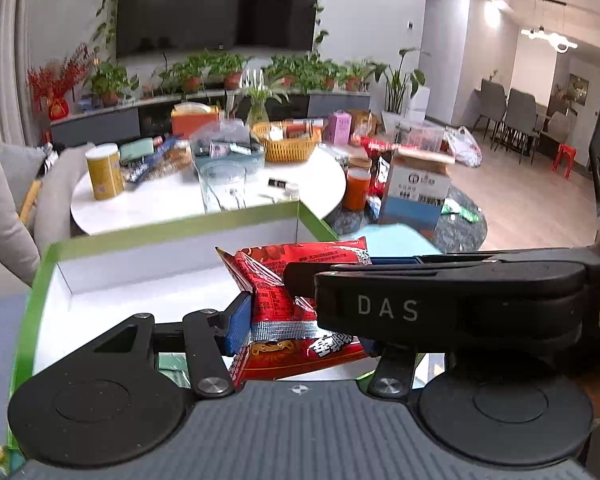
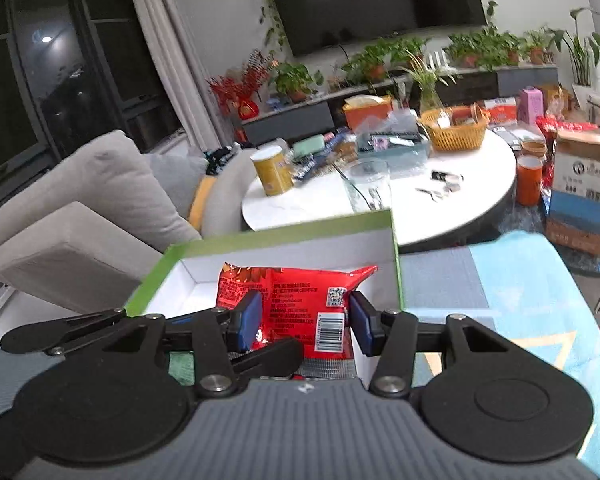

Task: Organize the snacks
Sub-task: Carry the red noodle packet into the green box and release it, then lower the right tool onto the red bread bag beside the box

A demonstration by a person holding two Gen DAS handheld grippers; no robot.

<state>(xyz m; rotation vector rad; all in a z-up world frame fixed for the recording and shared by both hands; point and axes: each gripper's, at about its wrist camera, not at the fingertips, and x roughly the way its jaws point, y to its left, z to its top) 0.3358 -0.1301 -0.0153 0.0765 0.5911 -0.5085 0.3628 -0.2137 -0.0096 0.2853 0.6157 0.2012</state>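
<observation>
Over by the round white table [image 2: 440,216], both grippers are working one red snack packet [image 2: 296,304] above an open box [image 2: 284,232] with green outer walls and a plain white inside. Looks like stiff card, rectangular, and what shows of its floor is bare, apart from something green just under the grippers that I can't make out.

The packet is crinkly, glossy foil with a barcode, a QR square and a silvery sealed strip across it. It's up in the air over the near part of the box, held by both grippers at once.

The left gripper [image 1: 300,320] has its blue pads clamped on one side of the packet; its right pad is hidden behind the other tool. The right gripper [image 2: 304,316] pinches the packet too, blue pads pressed on either side of it. Both tilt down toward the box, and the right one's black finger crosses sideways in front of the left camera.

On the table behind: a yellow woven basket [image 2: 456,132] with small packs in it, and an empty-looking clear glass jar [image 2: 370,188].
</observation>
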